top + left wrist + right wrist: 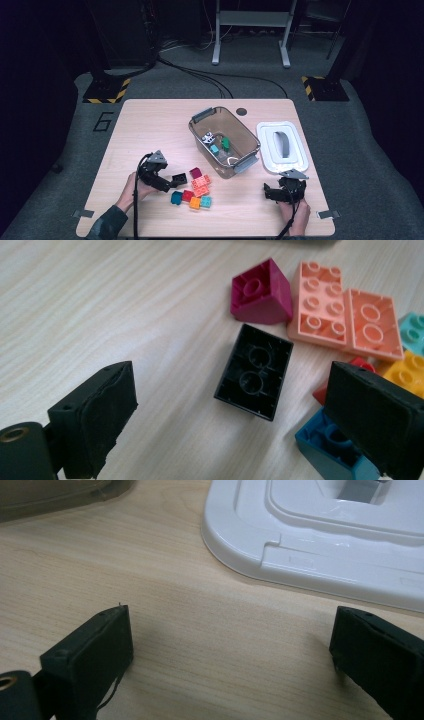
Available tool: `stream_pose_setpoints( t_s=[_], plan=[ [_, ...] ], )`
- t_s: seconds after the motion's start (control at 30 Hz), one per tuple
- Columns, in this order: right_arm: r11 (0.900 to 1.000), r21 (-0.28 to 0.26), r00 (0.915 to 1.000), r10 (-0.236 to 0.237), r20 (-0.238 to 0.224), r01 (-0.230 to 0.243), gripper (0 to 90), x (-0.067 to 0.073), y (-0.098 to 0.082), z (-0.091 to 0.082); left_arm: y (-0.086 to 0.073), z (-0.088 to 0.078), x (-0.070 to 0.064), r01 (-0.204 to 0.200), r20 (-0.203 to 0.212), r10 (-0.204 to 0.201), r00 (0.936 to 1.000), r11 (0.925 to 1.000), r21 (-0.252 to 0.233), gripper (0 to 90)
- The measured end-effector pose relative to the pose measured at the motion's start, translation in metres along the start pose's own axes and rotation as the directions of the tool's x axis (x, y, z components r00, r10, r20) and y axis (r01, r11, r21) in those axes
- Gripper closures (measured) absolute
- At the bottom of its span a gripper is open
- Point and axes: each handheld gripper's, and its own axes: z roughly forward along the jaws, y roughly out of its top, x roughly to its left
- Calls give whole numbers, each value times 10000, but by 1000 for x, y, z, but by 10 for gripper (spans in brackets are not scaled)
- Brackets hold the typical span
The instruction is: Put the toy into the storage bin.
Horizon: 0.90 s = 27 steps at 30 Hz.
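Item: small black plastic building brick (254, 371), studs down on counter (125, 300) | handling: judged light, rigid, slick | grip: long flat sides | left gripper (230, 415) jaws wide apart, empty | right gripper (230, 650) jaws wide apart, empty.

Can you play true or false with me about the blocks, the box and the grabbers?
1. The black block lies on the table between the left gripper's open jaws. True.
2. The white lid sits on the box. False: it lies on the table beside the box.
3. The right gripper holds a block. False: its jaws are open over bare table.
4. Some blocks are already in the box. True.
5. The black block is stacked on the pink block. False: they lie apart.
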Motion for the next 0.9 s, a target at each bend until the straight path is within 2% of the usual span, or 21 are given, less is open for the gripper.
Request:
stream_pose_setpoints(
  t_s=[0.07,0.13,0.17,0.2,0.27,0.37,0.5,0.63,0.67,0.9],
  plan=[
    [10000,0,10000,1,1,-1,28,0,0,0,-2,2,-2,-221,108,221,9997,9997,74,166],
    [10000,2,10000,-1,1,1,27,0,0,0,-5,4,-4,-415,121,412,9991,9988,275,210],
    [10000,-1,10000,3,0,-3,27,0,0,0,-6,4,-4,-424,68,423,9991,9989,217,273],
    [10000,0,10000,2,1,-2,27,0,0,0,-7,3,-3,-346,194,343,9992,9993,135,289],
    [10000,3,10000,3,1,-3,28,0,0,0,-8,3,-2,-448,66,448,9990,9990,73,357],
    [10000,0,10000,-2,-1,2,27,0,0,0,-11,5,-3,-445,3,445,9990,9990,14,410],
    [10000,0,10000,0,1,0,27,0,0,0,-14,9,-6,-640,-65,639,9979,9979,-112,450],
    [10000,0,10000,1,1,-1,27,0,0,0,-14,11,-9,-763,2,764,9971,9963,-391,544],
    [10000,-1,10000,1,1,-1,28,0,0,0,-14,12,-9,-783,-90,779,9969,9957,-493,580],
    [10000,1,10000,2,0,-2,27,0,0,0,-12,11,-12,-820,83,826,9965,9948,-599,591]
  ],
)
